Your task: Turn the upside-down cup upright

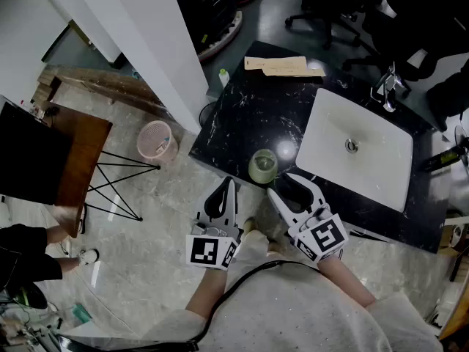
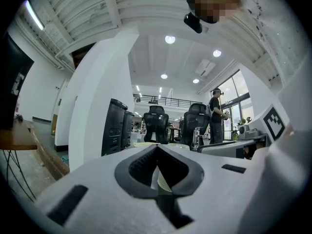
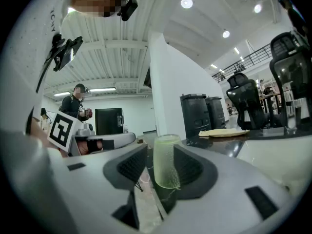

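Note:
A pale green translucent cup (image 1: 262, 166) stands upside-down near the front edge of the black marble counter (image 1: 234, 116). My right gripper (image 1: 282, 184) is held level just short of the cup, open by a narrow gap. In the right gripper view the cup (image 3: 166, 161) stands in line with the gap of the right gripper (image 3: 161, 152), and the pads do not press on it. My left gripper (image 1: 230, 185) hovers off the counter's front corner, left of the cup, shut and empty. In the left gripper view the left gripper (image 2: 157, 147) shows its tips together.
A white sink basin (image 1: 359, 156) with a faucet (image 1: 386, 90) fills the counter's right side. Papers (image 1: 282, 66) lie at the far edge, a small bottle (image 1: 223, 75) at the far left corner. On the floor stand a pink basket (image 1: 155, 139), a wooden table (image 1: 73, 160) and a white pillar (image 1: 139, 28).

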